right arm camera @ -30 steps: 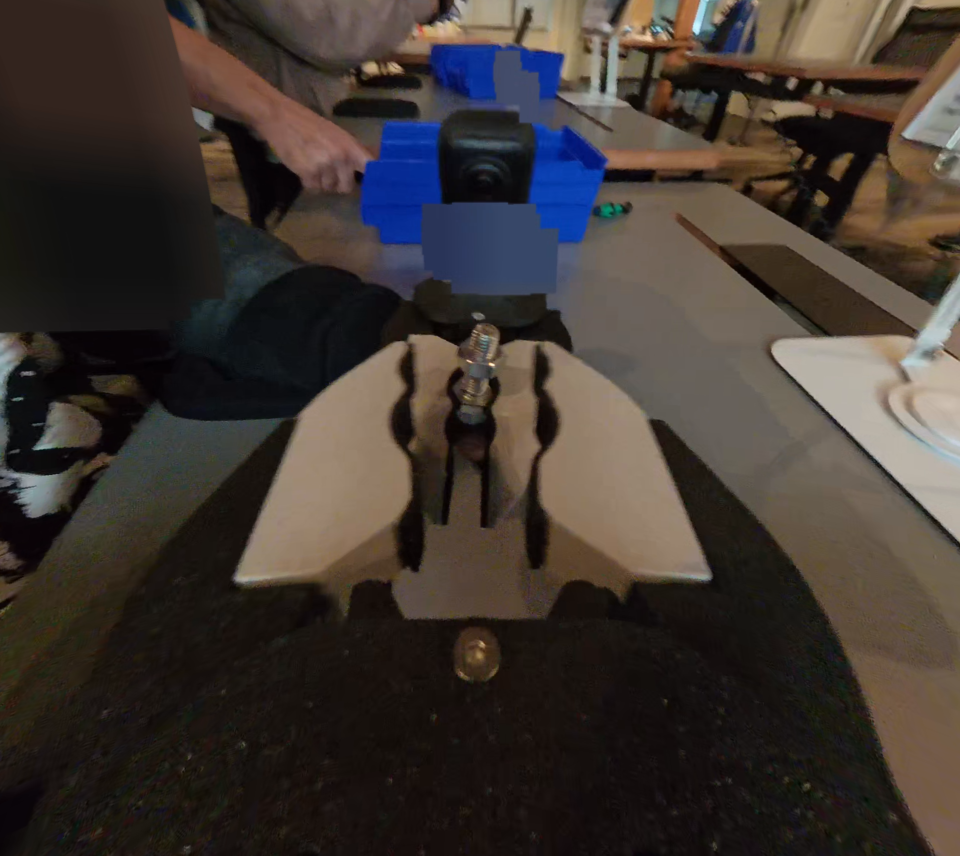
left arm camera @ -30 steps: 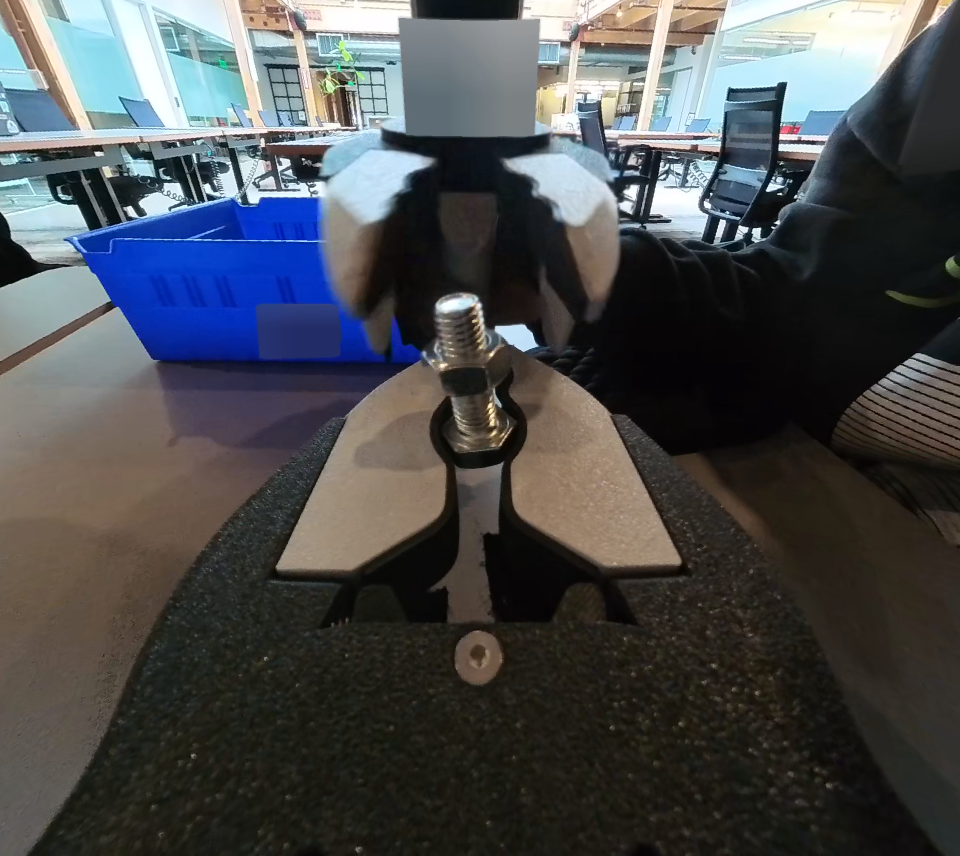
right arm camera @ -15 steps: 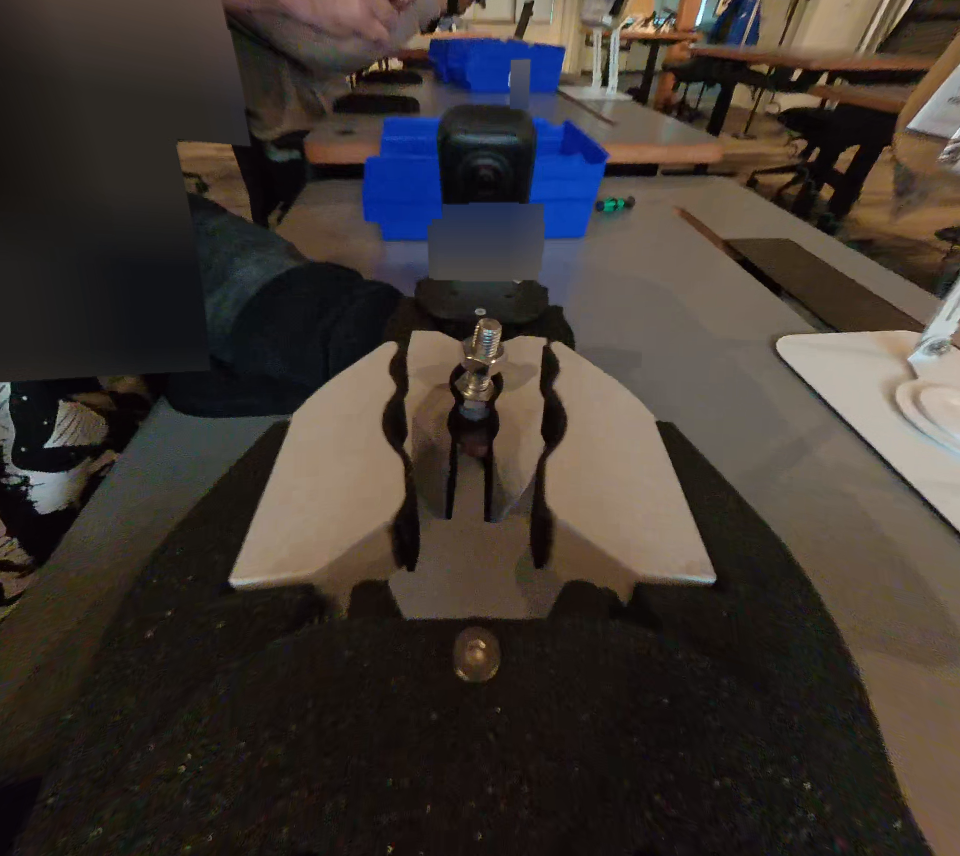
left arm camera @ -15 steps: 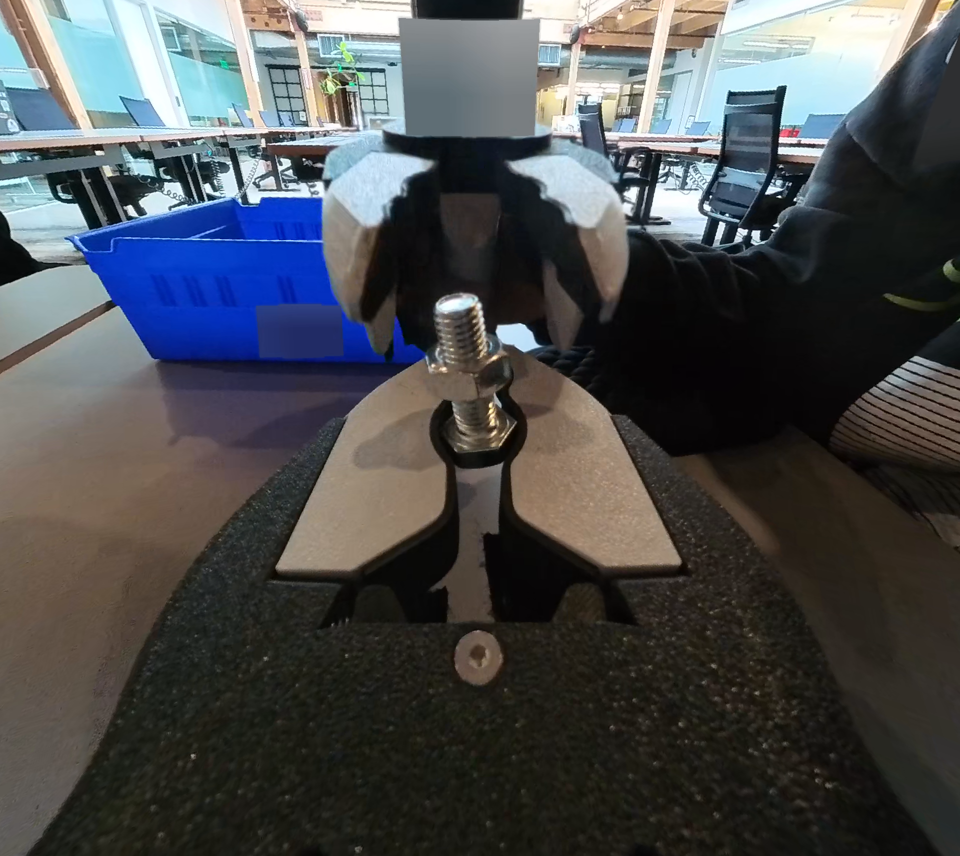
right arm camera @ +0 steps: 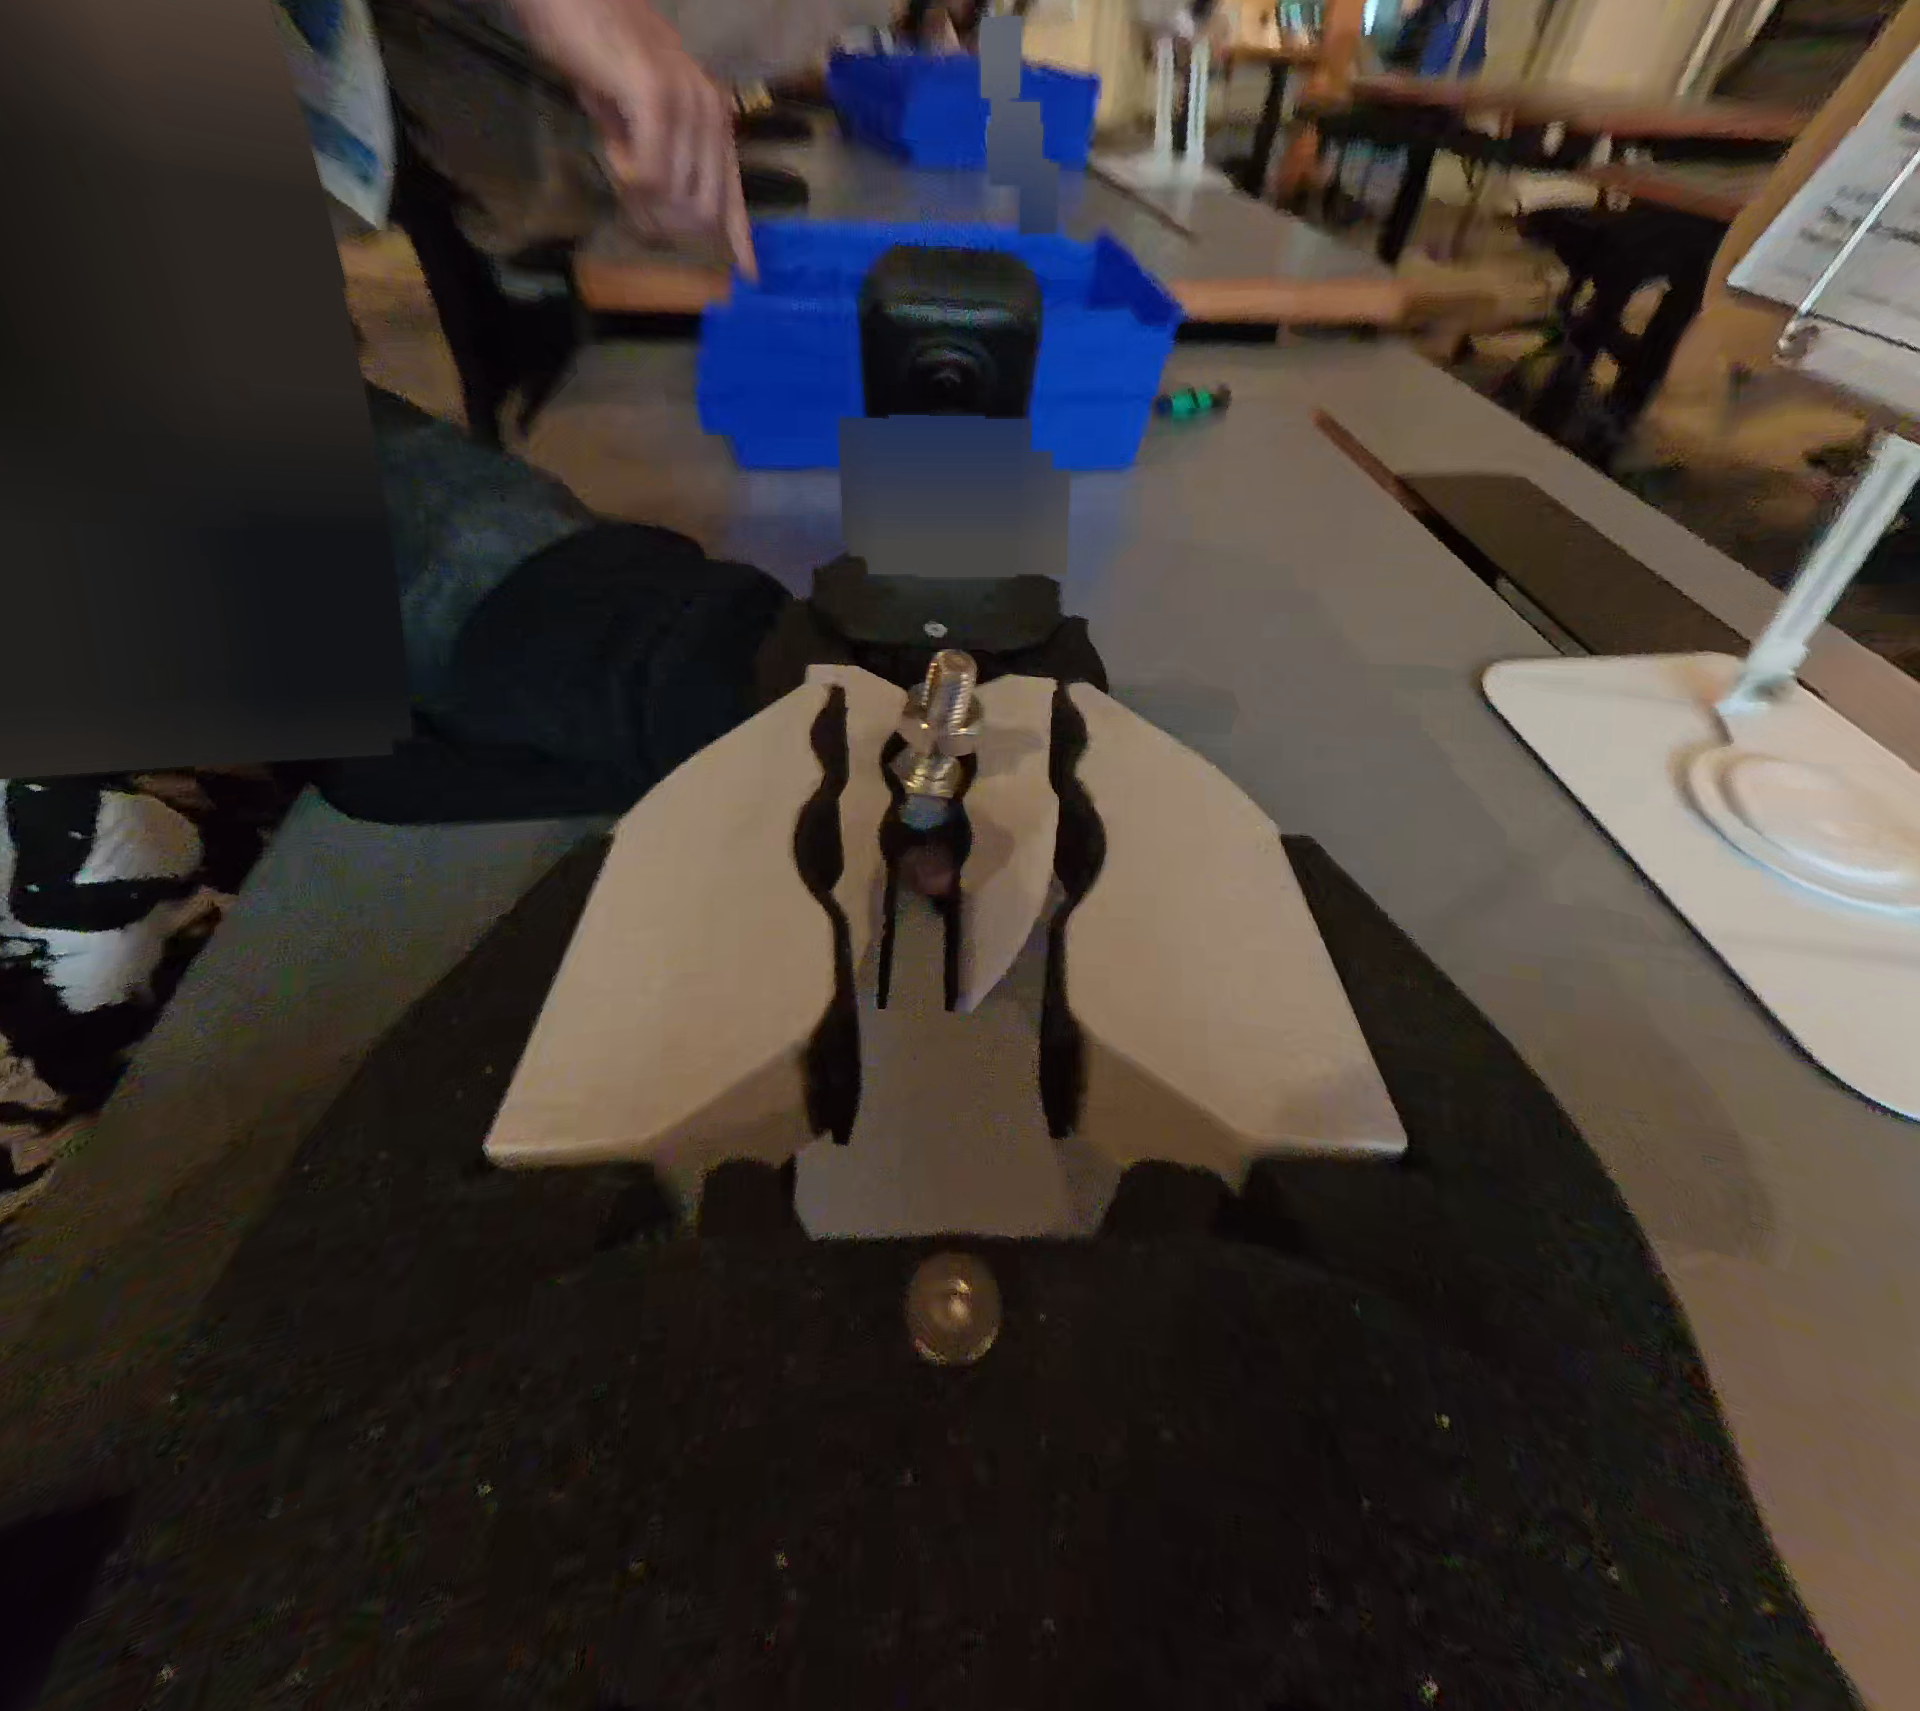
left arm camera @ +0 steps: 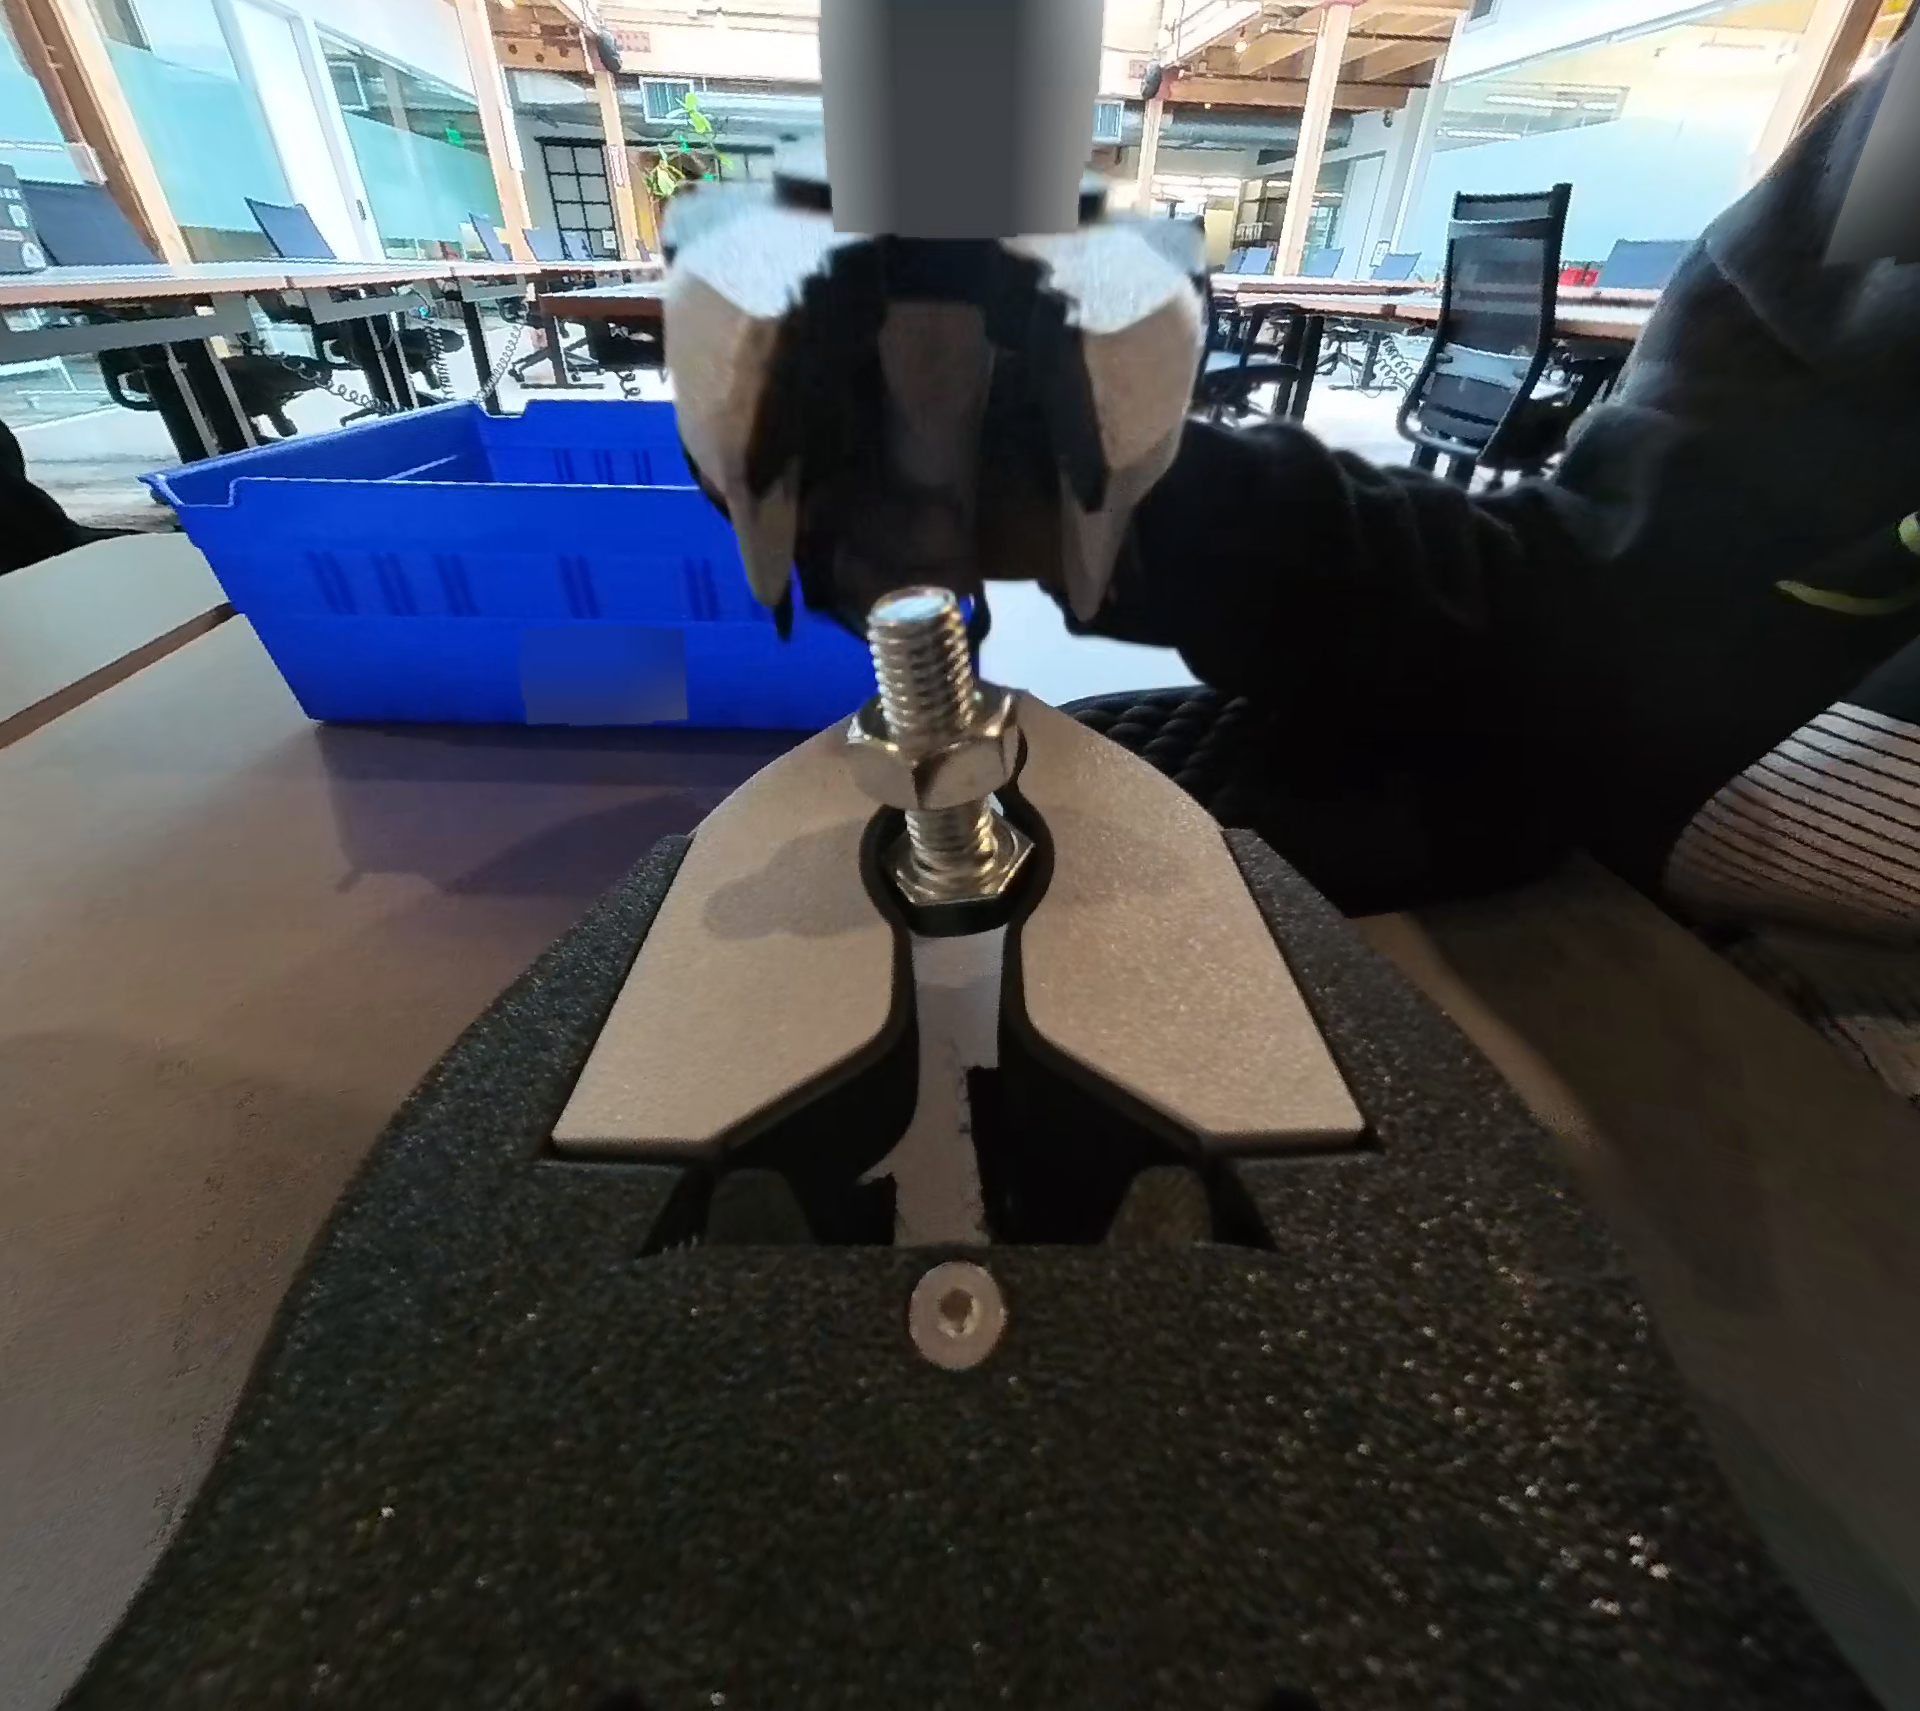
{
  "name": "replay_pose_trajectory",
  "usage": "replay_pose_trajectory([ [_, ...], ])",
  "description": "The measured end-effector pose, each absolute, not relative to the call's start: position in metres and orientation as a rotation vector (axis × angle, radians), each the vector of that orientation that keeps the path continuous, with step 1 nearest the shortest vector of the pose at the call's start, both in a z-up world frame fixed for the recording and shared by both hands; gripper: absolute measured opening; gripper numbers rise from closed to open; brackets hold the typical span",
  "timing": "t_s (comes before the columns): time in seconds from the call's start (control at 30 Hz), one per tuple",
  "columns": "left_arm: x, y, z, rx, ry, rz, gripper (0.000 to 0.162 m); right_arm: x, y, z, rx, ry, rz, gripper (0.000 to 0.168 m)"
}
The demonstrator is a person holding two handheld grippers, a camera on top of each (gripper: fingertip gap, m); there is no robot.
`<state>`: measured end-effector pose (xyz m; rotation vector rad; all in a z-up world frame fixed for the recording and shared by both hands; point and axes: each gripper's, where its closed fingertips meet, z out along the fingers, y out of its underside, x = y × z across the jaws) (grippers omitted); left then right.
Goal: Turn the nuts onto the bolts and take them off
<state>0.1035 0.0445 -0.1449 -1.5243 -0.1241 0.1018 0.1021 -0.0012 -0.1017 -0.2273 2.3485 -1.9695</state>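
My left gripper is shut on the head of a silver bolt and holds it upright, threads up. A silver hex nut sits partway down the thread, a short gap above the head. My right gripper faces me, open, with its fingertips level with the bolt's tip and apart from it. In the right wrist view my right gripper is open, and the bolt and nut stand between its wavy-edged fingers. The left gripper's camera block is behind them.
A blue bin stands on the grey table behind the bolt and also shows in the right wrist view. A dark sleeve lies at the right. A white lamp base is at the right. A bystander's hand reaches over the bin. Across from one pair of fingers to the other is roughly 6 cm.
My right gripper has lifted: its fingertips flanked the thread near the nut and are now level with the bolt's tip. The left gripper still holds the bolt. The bystander's hand has come down to the bin.
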Motion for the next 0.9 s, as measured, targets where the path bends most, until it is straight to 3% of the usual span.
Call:
replay_pose_trajectory([
  [0.13, 0.104, 0.045, -0.146, -1.529, -0.120, 0.096, 0.012, 0.102, -0.005, -0.090, -0.474, 2.746, -1.564, 0.034],
  [0.27, 0.104, 0.046, -0.146, -1.528, -0.119, 0.096, 0.012, 0.105, -0.012, -0.091, -0.793, 2.902, -0.951, 0.013],
  [0.43, 0.105, 0.046, -0.147, -1.532, -0.117, 0.097, 0.012, 0.107, -0.021, -0.101, -0.988, 2.889, -0.506, 0.021],
  [0.63, 0.105, 0.047, -0.147, -1.535, -0.114, 0.098, 0.012, 0.106, -0.013, -0.118, -1.066, 2.878, -0.217, 0.021],
  [0.9, 0.104, 0.047, -0.147, -1.535, -0.115, 0.102, 0.012, 0.106, -0.016, -0.120, -1.067, 2.853, -0.204, 0.011],
])
